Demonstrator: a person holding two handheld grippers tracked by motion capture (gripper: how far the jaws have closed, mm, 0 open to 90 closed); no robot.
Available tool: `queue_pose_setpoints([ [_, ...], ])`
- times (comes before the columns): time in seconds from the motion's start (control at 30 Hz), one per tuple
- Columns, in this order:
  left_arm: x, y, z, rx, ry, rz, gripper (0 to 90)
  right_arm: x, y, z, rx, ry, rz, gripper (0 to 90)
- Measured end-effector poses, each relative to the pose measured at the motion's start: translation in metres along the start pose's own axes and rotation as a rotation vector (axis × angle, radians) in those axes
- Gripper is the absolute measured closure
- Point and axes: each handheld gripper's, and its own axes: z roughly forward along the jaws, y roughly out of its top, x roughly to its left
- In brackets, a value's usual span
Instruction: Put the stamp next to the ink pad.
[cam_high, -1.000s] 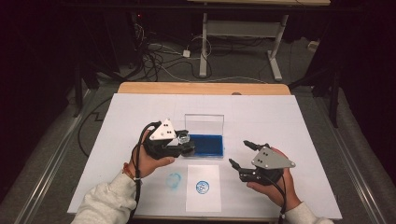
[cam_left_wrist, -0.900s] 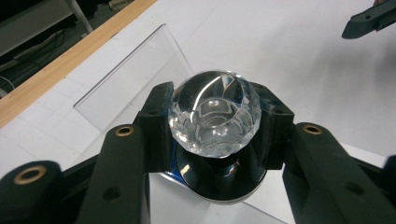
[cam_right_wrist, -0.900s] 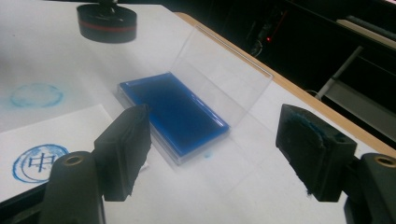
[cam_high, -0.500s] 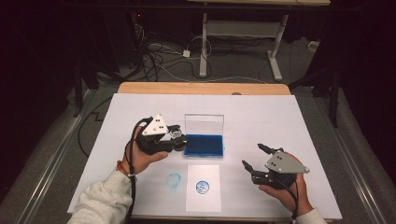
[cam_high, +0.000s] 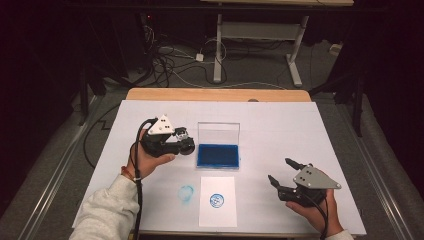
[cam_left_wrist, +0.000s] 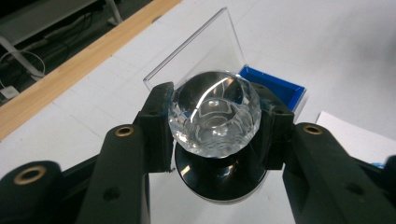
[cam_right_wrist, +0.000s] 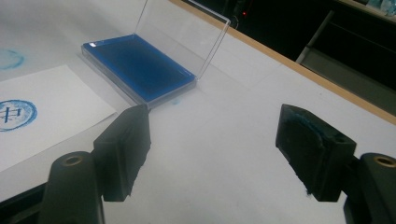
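Stamp (cam_left_wrist: 214, 119) — clear faceted knob on a black round base — sits clamped between the jaws of the left gripper (cam_left_wrist: 214, 126), one pad on each side of the knob. In the high view the stamp (cam_high: 184, 141) is held above the desk, just left of the ink pad (cam_high: 218, 155), apart from it.

Ink pad: shallow tray, blue surface, clear lid (cam_high: 218, 133) standing upright at its far edge. It rests near the middle of the white desk (cam_high: 280, 125). In the left gripper view a blue corner of the pad (cam_left_wrist: 275, 86) shows just behind the knob.

Nearer the person, a white sheet of paper (cam_high: 217, 215) lies flat, bearing a round blue print (cam_high: 216, 200). Just left of the sheet, a fainter blue ring mark (cam_high: 186, 194) sits directly on the desk surface.

Right gripper (cam_high: 281, 172) — held low over the desk, right of the paper, well apart from the stamp. Its jaws stand apart with nothing between them; blue ink smears show on the right pad (cam_right_wrist: 303, 135) in the right gripper view.

Wooden edge (cam_high: 215, 94) of the desk at the far side; cables on the floor (cam_high: 170, 65) beyond.
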Motion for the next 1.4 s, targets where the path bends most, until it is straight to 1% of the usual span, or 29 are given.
queue_pose_setpoints([
  [0.13,0.008,-0.003,0.007,0.020,-0.004,-0.013,54.5,-0.001,-0.001,0.004,0.004,0.008,0.005,27.0],
  [0.23,0.011,-0.007,0.015,0.045,-0.005,-0.023,54.5,0.001,-0.001,0.005,0.008,0.016,0.000,27.0],
  [0.33,0.014,-0.009,0.022,0.067,-0.012,-0.023,54.5,0.003,0.000,0.006,0.007,0.026,-0.002,27.0],
  [0.37,0.015,-0.009,0.024,0.076,-0.001,-0.019,54.5,0.004,-0.001,0.007,0.010,0.030,-0.006,27.0],
  [0.43,0.017,-0.011,0.028,0.077,-0.005,-0.030,54.5,0.006,-0.004,0.008,0.024,0.038,-0.017,27.0],
  [0.5,0.018,-0.012,0.033,0.092,0.002,-0.031,54.5,0.007,-0.005,0.009,0.033,0.044,-0.010,27.1],
  [0.6,0.020,-0.013,0.040,0.100,0.009,-0.038,54.5,0.009,-0.004,0.009,0.030,0.048,-0.016,27.2],
  [0.67,0.020,-0.014,0.045,0.121,0.033,-0.027,54.4,0.009,-0.004,0.009,0.036,0.053,-0.022,27.2],
  [0.7,0.021,-0.016,0.048,0.127,0.035,-0.026,54.4,0.010,-0.005,0.010,0.040,0.052,-0.024,27.2],
  [0.77,0.022,-0.018,0.053,0.140,0.025,-0.030,54.4,0.010,-0.005,0.009,0.043,0.055,-0.022,27.2],
  [0.8,0.022,-0.020,0.055,0.148,0.030,-0.028,54.4,0.009,-0.005,0.009,0.043,0.054,-0.024,27.2],
  [0.87,0.023,-0.023,0.059,0.159,0.024,-0.029,54.4,0.008,-0.006,0.009,0.040,0.053,-0.023,27.2],
  [0.93,0.024,-0.025,0.062,0.175,0.036,-0.027,54.4,0.008,-0.006,0.009,0.043,0.053,-0.020,27.2],
  [0.97,0.024,-0.027,0.063,0.178,0.028,-0.031,54.3,0.008,-0.006,0.009,0.045,0.055,-0.025,27.2],
  [1.03,0.023,-0.029,0.064,0.187,0.034,-0.025,54.3,0.009,-0.007,0.009,0.048,0.057,-0.028,27.2],
  [1.1,0.022,-0.030,0.065,0.187,0.024,-0.028,54.3,0.010,-0.006,0.009,0.047,0.060,-0.029,27.3],
  [1.23,0.017,-0.030,0.067,0.199,0.016,-0.008,54.2,0.011,-0.006,0.009,0.045,0.064,-0.036,27.3],
  [1.33,0.015,-0.031,0.069,0.213,0.028,0.002,54.2,0.011,-0.005,0.008,0.046,0.065,-0.037,27.4],
  [1.4,0.015,-0.031,0.069,0.215,0.026,0.000,54.2,0.011,-0.005,0.009,0.048,0.068,-0.039,27.9],
])
